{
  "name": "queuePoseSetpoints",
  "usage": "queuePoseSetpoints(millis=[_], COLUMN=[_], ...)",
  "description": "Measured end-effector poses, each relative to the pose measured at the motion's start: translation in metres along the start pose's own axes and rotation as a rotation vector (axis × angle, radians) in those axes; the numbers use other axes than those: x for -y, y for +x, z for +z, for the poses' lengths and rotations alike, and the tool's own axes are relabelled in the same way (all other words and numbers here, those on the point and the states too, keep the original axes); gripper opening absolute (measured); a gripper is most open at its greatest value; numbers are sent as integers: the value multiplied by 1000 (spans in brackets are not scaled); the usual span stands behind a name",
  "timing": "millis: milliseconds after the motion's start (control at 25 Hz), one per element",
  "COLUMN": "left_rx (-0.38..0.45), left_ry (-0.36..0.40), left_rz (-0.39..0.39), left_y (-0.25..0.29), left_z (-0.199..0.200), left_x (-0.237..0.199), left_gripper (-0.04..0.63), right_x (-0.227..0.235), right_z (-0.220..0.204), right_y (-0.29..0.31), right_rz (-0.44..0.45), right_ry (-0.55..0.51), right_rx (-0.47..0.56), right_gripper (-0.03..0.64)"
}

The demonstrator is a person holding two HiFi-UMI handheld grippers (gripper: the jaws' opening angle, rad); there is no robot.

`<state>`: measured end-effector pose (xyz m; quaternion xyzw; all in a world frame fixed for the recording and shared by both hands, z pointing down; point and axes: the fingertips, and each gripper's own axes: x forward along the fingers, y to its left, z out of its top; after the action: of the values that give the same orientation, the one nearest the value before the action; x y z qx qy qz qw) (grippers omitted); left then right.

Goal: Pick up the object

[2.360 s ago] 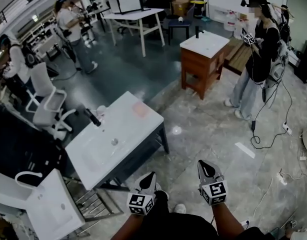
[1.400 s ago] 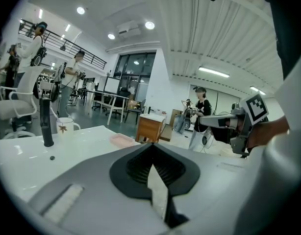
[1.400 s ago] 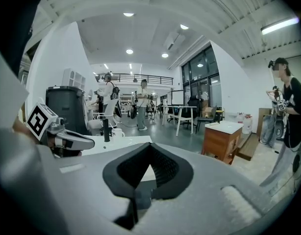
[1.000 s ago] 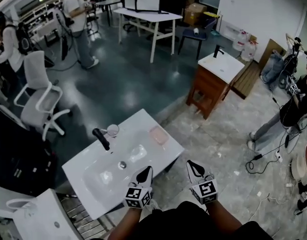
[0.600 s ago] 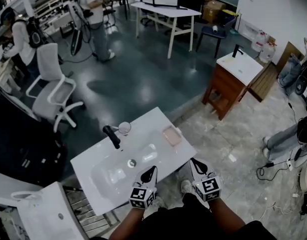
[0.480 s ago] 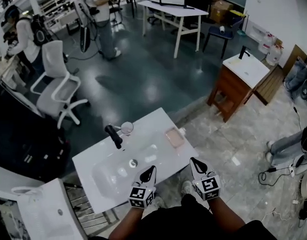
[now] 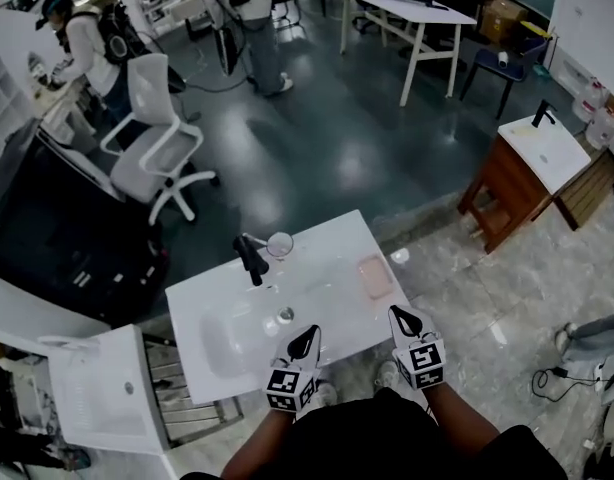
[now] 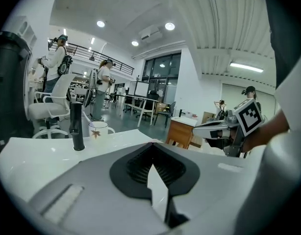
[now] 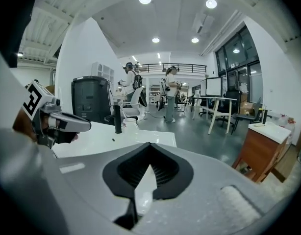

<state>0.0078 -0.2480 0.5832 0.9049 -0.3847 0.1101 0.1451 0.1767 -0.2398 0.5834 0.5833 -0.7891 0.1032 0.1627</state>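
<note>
1. At twelve o'clock in the head view, a person (image 7: 259,48) by the desks is cut off by the top edge, so only the torso and trousers show.
2. Between three and four o'clock, a trouser leg (image 7: 595,330) runs off the right edge.
3. The pink slab (image 7: 374,276) sits on the white sink top (image 7: 327,253), at two o'clock from the drain. It is too small to tell whether it is soap or a sponge.
4. The left gripper (image 7: 309,331) and right gripper (image 7: 398,312) cover parts of the sink top's near edge.
5. In the left gripper view, the gripper's own grey body hides the basin bowl.
</note>
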Motion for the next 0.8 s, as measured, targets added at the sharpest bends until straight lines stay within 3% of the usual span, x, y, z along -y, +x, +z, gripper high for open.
queuePoseSetpoints(millis=[320, 520, 680, 800], left_rx=[-20, -36, -45, -48], left_ry=[-25, -35, -45, -59], left_rz=[103, 116, 136, 163], left_y=[-8, -10, -15, -20], left_z=[-10, -16, -22, -27], left_x=[-21, -19, -20, -24], left_gripper=[18, 18, 18, 18], right_x=[1, 10, 9, 13], right_z=[-24, -40, -48, -52], right_y=[22, 35, 49, 59], right_rz=[56, 56, 77, 59], right_ry=[5, 5, 50, 60], right_rx=[-61, -124, -144, -163], right_gripper=[3, 9, 190, 244])
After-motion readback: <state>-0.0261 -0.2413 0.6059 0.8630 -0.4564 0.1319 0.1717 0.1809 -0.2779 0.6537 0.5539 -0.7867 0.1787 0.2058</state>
